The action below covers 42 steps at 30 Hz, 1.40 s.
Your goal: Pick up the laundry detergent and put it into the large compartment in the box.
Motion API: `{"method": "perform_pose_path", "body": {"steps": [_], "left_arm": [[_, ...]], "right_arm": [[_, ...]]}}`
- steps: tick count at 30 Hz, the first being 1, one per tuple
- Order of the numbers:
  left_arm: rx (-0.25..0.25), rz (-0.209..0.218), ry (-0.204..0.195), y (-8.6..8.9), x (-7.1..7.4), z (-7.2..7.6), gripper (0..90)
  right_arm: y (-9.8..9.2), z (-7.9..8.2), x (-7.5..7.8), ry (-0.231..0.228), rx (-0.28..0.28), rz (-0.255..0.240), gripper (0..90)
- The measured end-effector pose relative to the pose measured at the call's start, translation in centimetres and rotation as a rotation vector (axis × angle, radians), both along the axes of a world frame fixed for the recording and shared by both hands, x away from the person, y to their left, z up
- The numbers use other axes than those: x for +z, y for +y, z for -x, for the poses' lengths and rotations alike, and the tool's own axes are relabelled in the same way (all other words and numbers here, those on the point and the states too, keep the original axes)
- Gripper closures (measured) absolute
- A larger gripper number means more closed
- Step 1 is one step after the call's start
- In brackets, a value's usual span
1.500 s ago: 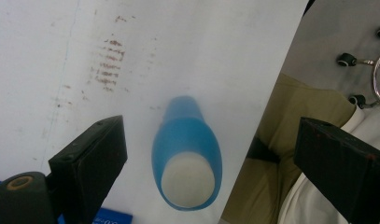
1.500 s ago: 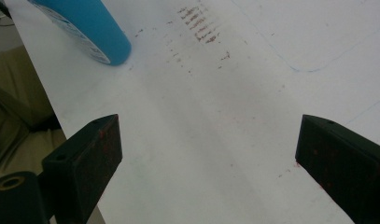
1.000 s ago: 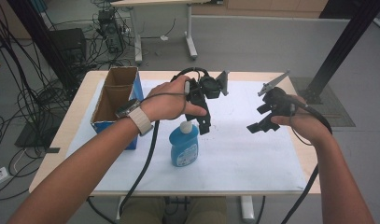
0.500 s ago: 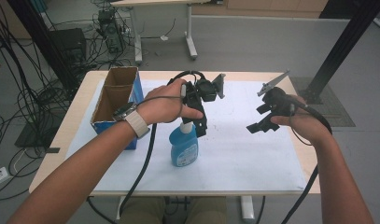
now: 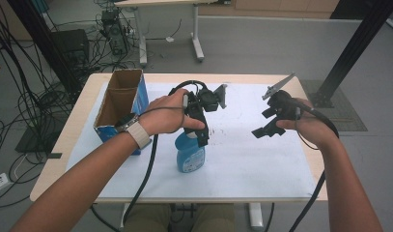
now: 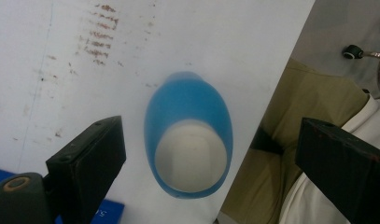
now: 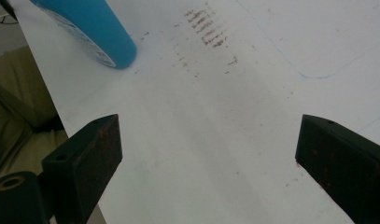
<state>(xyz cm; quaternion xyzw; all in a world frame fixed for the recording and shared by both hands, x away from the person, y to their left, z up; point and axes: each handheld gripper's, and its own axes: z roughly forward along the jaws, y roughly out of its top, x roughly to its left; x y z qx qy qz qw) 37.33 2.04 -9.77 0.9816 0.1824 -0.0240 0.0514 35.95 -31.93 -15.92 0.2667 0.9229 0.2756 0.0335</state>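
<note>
Left gripper (image 6: 206, 154) hangs wide open and empty right over the bottle (image 6: 190, 135) standing near the table's (image 5: 261, 159) front edge, so centre, drop straight, then squeeze the neck; right gripper (image 7: 208, 154) gapes empty too.

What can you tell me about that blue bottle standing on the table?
The blue bottle looks like glossy plastic, with a label on its front whose print is too small to read. It stands upright on the white sheet near the table's front edge, right of the open cardboard box. From above, in the left gripper view, it has an oval body and a white top. The left gripper hangs over it with jaws wide apart, not touching. Its neck is hidden behind the hand.
</note>
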Motion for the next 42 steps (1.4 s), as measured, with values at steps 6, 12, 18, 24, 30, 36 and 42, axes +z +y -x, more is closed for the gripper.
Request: {"method": "perform_pose_path", "body": {"steps": [6,12,18,24,30,36,42], "left_arm": [[0.007,-0.001,-0.004,0.1,-0.4,0.1,9.1],[0.004,-0.015,-0.005,0.0,-0.8,0.1,9.2],[0.006,-0.015,-0.004,0.1,-1.1,0.0,9.3],[0.018,-0.014,-0.004,0.3,-1.5,0.0,9.3],[0.026,-0.019,-0.008,0.3,-1.8,0.0,9.3],[0.024,-0.023,-0.008,0.3,-1.9,0.0,9.4],[0.022,-0.024,-0.010,0.2,-2.4,0.1,9.3]], "right_arm": [[0.1,0.0,0.0,0.002,0.001,0.002,7.1],[0.2,-0.1,-0.1,0.004,0.003,0.002,7.1],[0.4,-0.2,-0.1,0.004,0.004,0.002,7.0],[0.6,-0.3,-0.1,0.004,0.009,0.001,7.0],[0.8,-0.2,0.0,0.001,0.011,-0.001,7.1],[0.9,-0.2,-0.1,0.004,0.012,0.000,7.0],[0.9,-0.2,0.0,0.001,0.013,-0.002,7.1]]}}
